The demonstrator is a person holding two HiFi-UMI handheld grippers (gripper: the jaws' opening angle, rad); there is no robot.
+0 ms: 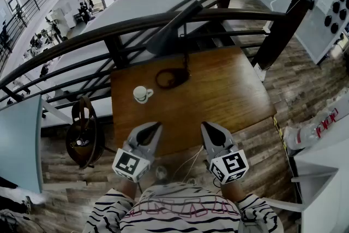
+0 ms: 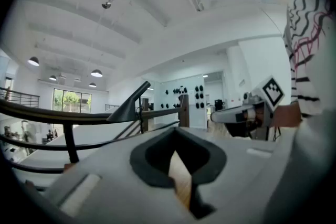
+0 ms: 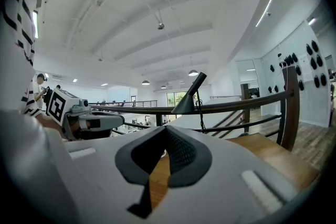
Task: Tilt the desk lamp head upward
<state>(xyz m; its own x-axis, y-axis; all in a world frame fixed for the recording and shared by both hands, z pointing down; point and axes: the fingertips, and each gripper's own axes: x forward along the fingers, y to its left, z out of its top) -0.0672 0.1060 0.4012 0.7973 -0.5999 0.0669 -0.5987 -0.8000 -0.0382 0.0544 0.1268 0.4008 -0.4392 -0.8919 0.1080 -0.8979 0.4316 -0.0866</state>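
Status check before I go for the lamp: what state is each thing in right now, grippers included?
Left gripper: shut, empty, over the near edge of the table.
Right gripper: shut, empty, alongside the left one.
Lamp head: angled downward, untouched.
Lamp base: standing on the table.
Cup: upright, left of the lamp base.

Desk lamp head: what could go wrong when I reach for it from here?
The cup stands near the left tool's path to the lamp head; a reach could knock it.
The lamp head looks close to the railing, so tilting it may strike the rail.
The left tool and right tool are shut; open one first.
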